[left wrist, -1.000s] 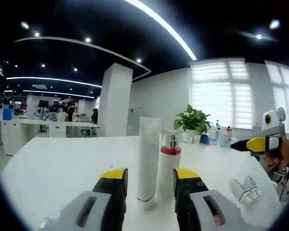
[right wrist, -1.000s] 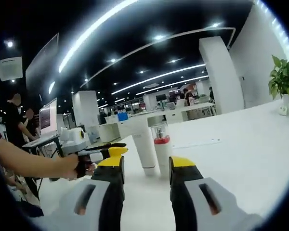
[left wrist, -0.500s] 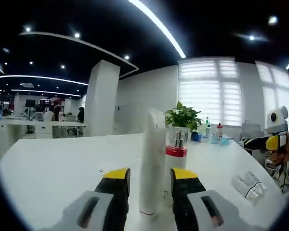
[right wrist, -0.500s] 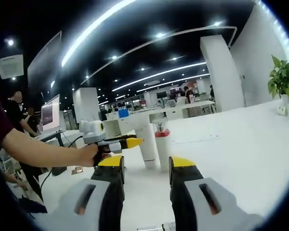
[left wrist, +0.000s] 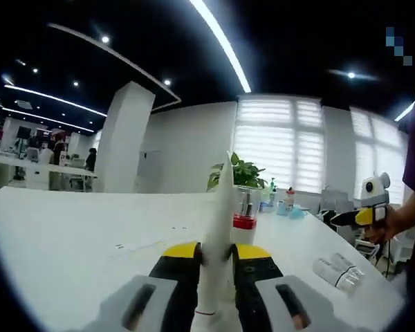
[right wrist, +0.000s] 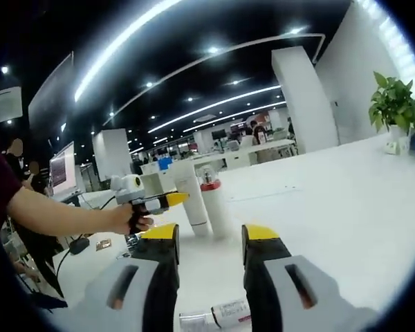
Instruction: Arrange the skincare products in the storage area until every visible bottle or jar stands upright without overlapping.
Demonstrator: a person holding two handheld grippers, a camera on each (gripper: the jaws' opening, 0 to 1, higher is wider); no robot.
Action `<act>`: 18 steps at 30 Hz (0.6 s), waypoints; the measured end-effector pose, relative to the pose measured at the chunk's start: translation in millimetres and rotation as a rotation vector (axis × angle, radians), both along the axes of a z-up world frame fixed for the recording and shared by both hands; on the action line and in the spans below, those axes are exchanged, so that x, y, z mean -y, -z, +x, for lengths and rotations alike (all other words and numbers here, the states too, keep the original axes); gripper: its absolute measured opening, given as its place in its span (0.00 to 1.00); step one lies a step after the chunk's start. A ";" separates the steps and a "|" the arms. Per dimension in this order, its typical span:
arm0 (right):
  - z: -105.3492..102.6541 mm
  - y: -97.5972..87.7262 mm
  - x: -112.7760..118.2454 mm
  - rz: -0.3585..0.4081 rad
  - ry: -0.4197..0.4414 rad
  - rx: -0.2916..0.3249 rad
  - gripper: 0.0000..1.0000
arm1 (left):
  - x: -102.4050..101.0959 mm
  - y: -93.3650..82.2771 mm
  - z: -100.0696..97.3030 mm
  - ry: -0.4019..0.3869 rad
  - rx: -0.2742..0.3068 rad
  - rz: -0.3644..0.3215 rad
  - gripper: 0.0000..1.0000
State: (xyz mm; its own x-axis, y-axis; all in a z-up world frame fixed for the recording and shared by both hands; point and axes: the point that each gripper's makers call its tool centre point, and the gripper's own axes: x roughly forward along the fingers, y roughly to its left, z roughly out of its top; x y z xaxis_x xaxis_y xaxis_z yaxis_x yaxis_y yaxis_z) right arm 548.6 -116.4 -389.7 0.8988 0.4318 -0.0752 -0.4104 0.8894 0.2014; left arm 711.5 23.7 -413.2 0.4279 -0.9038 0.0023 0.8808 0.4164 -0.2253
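A tall white tube (left wrist: pixel 220 242), smooth and matte, flattened toward its crimped top and standing cap-down on the glossy white table (left wrist: pixel 69 228), rises between the yellow-tipped jaws of the left gripper (left wrist: pixel 214 257), which sit narrowed right against its sides as if clasping it, though actual contact is hard to confirm. Just behind it, touching or nearly so, stands a pump bottle (left wrist: pixel 244 214) with a clear cap, silvery nozzle, red collar and white cylindrical body. To the near right on the table lie small clear vials (left wrist: pixel 337 271) side by side on their sides. Farther right a person's hand holds the right gripper (left wrist: pixel 351 217), its jaws' spread not readable from there. A leafy potted plant (left wrist: pixel 243 173) stands far behind. The right gripper view gives the opposite angle: the tube (right wrist: pixel 189 197) and bottle (right wrist: pixel 214 202) appear upright and side by side across the table, the left gripper (right wrist: pixel 167 200) reaching them from the left in a hand (right wrist: pixel 128 218), and a clear bottle with a white label (right wrist: pixel 218 315) lies on its side near the camera. This view's own right gripper (right wrist: pixel 206 243) has its jaws parted wide with nothing between them.
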 end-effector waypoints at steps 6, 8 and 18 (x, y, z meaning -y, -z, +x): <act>-0.3 -2.1 3.5 -0.001 -0.003 0.001 0.35 | 6.6 -2.1 -11.6 0.102 -0.042 -0.029 0.17; -0.3 -1.6 4.4 -0.004 0.000 -0.001 0.35 | 7.0 -2.5 -11.5 0.105 -0.044 -0.024 0.17; -2.1 2.1 2.5 -0.003 -0.006 -0.017 0.35 | 12.3 -2.5 -26.5 0.263 -0.058 -0.006 0.16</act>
